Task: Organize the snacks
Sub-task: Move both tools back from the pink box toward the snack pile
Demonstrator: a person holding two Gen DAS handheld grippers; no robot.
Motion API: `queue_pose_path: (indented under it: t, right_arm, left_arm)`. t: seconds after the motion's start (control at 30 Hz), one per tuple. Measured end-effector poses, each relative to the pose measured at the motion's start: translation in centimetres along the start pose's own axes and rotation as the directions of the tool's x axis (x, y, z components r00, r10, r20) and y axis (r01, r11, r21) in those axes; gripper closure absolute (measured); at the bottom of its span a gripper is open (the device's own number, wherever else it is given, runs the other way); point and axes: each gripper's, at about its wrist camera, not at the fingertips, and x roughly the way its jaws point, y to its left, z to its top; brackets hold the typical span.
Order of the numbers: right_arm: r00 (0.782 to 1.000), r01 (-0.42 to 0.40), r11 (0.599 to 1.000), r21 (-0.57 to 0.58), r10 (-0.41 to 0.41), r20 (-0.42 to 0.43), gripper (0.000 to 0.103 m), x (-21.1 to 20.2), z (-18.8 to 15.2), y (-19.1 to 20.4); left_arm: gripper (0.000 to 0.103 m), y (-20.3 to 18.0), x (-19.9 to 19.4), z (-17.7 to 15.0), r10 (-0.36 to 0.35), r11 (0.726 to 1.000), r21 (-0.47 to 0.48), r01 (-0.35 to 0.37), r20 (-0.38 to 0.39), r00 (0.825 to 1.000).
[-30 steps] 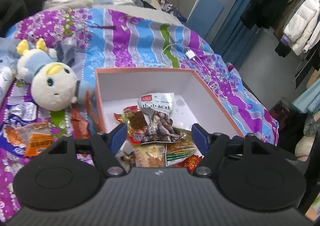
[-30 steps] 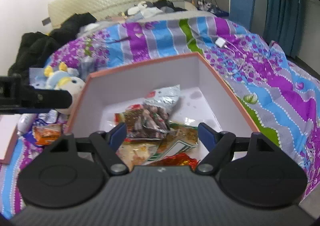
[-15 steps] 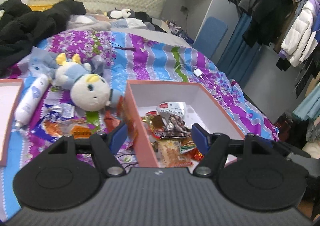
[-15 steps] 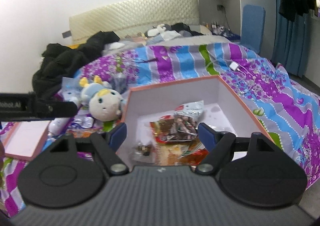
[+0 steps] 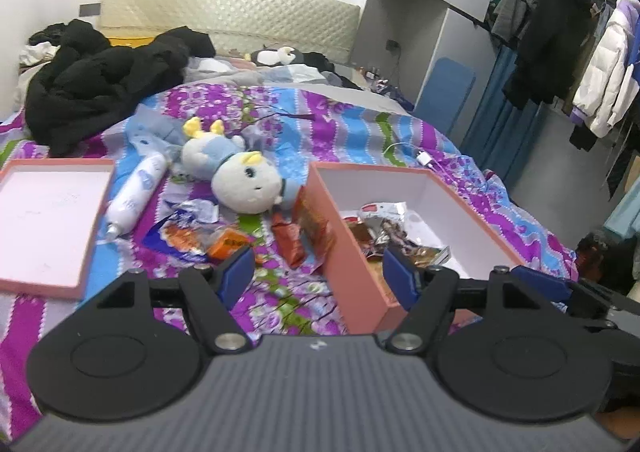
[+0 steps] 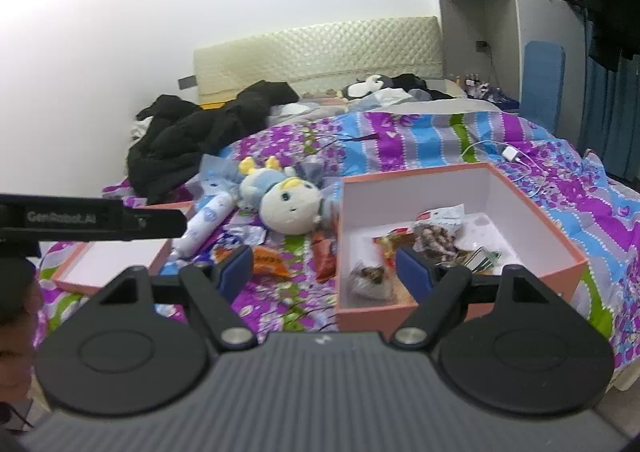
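A pink box (image 5: 348,252) (image 6: 532,212) with a white inside sits on the bed and holds several snack packets (image 5: 384,228) (image 6: 432,236). More loose snack packets (image 5: 224,240) (image 6: 268,258) lie on the bedspread to its left, one red packet (image 5: 290,240) leaning by the box wall. My left gripper (image 5: 318,276) hangs open and empty above the bedspread, just in front of the box's near left corner. My right gripper (image 6: 326,272) is open and empty too, short of the box's front wall. The left gripper's body (image 6: 92,218) shows at the left edge of the right wrist view.
The box lid (image 5: 48,216) (image 6: 108,264) lies upside down at the left. A plush toy (image 5: 240,180) (image 6: 286,204) and a white tube (image 5: 134,194) (image 6: 202,224) lie behind the loose snacks. Black clothes (image 5: 100,88), a charger cable (image 5: 420,158) and hanging coats (image 5: 560,52) are further off.
Both grippers have pulled back and up from over the box. The loose snacks, plush toy and lid have come into view at the left. Jaws stay open.
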Motion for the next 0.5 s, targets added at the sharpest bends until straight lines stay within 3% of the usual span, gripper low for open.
queue_pose_path:
  t: [0.5]
  right_arm:
    - [0.999,-0.028,0.999,-0.028,0.026,-0.041,0.023,-2.2,-4.3,3.0]
  left_arm:
    - [0.028,2.2,-3.6,-5.1,0.055,0.998,-0.022,-0.056,-0.029,0.998]
